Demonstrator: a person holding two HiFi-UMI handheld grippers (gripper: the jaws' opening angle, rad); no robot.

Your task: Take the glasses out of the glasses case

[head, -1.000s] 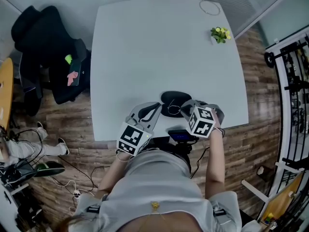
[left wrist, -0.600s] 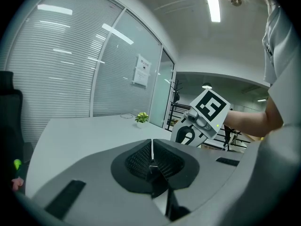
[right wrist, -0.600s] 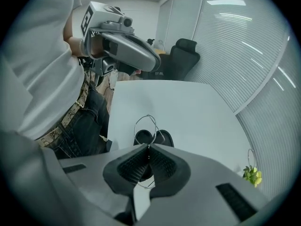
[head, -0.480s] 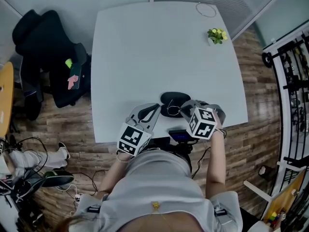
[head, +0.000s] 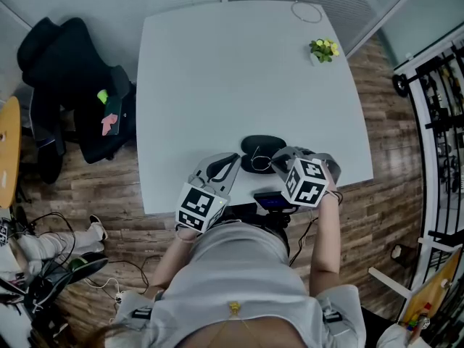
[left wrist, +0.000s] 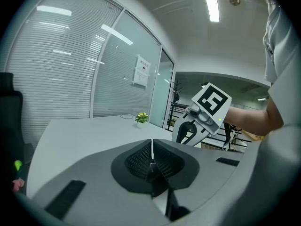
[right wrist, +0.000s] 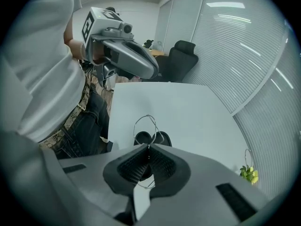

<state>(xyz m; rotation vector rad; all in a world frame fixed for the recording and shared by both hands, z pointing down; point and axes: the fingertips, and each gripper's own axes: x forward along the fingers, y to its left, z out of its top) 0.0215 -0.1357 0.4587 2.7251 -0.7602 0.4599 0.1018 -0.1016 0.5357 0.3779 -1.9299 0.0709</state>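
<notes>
Nudged my right claw slightly toward frame right, pinching the wire glasses above the glasses case | left claw pressed together, empty | I judged extraction almost done.

Head view: even, cool, diffuse light. Shadows on the pale grey rectangular bench are faint and soft-edged. The black padded office chair is crushed to near-solid dark, with little detail. Strong barrel distortion bows the bench edges and stretches the corners.

Left gripper view: the long ceiling strip light is blown out, and bright glare streaks lie on the white slatted blinds.

Both gripper views have a circular black vignette.

Right gripper: the grey shell nearest the lens is soft. The dark ribbed fingers are moderately sharp. The thin silver wire-framed glasses are crisp against the bright bench.
</notes>
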